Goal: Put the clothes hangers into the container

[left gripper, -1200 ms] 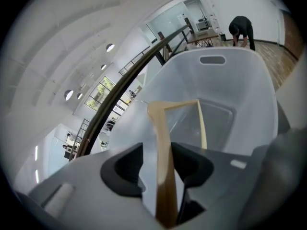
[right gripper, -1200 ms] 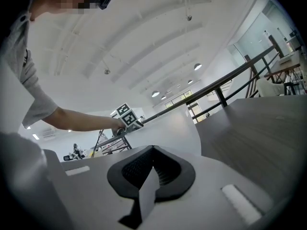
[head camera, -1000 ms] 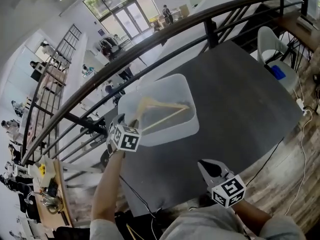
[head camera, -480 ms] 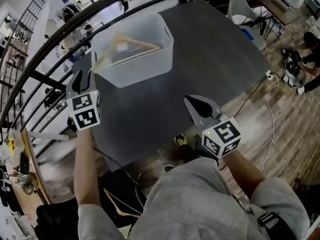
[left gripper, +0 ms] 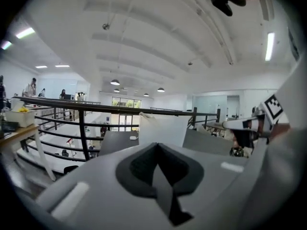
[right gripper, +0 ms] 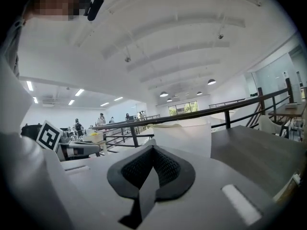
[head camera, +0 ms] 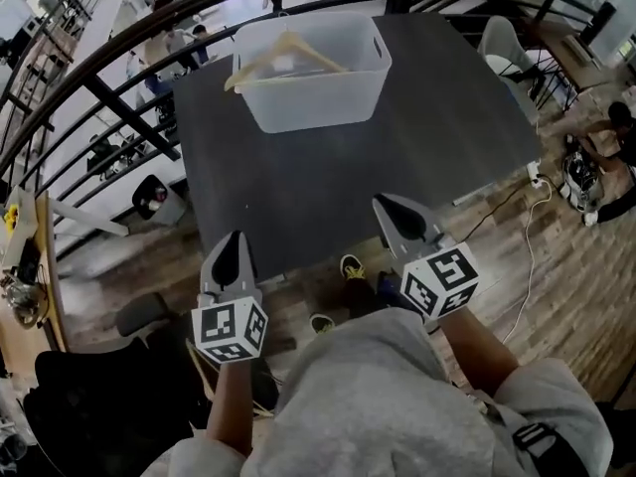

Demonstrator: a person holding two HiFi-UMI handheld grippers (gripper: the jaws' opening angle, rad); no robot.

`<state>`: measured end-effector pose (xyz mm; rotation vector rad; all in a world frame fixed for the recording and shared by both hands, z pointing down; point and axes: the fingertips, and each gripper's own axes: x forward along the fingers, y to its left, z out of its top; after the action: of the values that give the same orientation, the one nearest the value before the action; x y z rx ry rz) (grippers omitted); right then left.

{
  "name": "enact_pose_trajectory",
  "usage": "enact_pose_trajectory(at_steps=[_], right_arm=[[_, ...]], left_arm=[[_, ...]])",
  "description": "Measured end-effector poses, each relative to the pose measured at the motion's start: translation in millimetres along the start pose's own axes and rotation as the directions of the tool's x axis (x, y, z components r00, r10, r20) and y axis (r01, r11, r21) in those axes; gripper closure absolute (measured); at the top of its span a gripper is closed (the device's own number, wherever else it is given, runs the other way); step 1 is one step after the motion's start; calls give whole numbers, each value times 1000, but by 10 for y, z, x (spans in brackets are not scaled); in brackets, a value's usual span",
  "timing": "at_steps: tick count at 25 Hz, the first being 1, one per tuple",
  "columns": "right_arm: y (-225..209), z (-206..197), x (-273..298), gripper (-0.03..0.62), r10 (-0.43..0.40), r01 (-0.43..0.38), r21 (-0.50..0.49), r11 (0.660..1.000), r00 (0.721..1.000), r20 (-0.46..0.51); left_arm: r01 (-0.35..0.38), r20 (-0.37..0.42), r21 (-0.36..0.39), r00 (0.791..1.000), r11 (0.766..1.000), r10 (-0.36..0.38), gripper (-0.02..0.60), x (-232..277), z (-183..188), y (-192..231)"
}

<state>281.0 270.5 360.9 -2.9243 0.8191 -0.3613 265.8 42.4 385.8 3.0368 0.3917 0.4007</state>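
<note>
One hanger in the tub — light, stiff, I reckon; grip its bar. Left gripper just closed empty — right gripper pressed together, empty.

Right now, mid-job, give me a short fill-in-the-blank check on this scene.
1. The wooden hanger lies inside the ___.
2. The container stands on the dark ___.
3. The left gripper and right gripper both have jaws ___.
4. Between either gripper's jaws there is ___.
Missing words: container; table; shut; nothing.
The left jaws have just closed, empty.
</note>
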Motion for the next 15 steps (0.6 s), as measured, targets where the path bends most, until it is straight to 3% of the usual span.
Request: enact_pose_trajectory(at_steps=[4, 7, 12, 15], right_arm=[[381, -27, 113, 594, 82, -83, -28, 996, 997, -7], [673, -17, 234, 594, 156, -156, -50, 986, 988, -17], [1381, -72, 463, 594, 324, -328, -80, 941, 944, -55], [1991, -276, 523, 594, 441, -451, -90, 888, 890, -116]], left_arm=[[-50, 30, -73, 998, 996, 52, 571, -353, -145, 182], [-142, 35, -95, 989, 985, 146, 569, -644, -215, 405], [-339, 14, -124, 939, 933, 343, 569, -1279, -390, 856], [-435, -24, -169, 899, 884, 438, 569, -1764, -617, 1076]])
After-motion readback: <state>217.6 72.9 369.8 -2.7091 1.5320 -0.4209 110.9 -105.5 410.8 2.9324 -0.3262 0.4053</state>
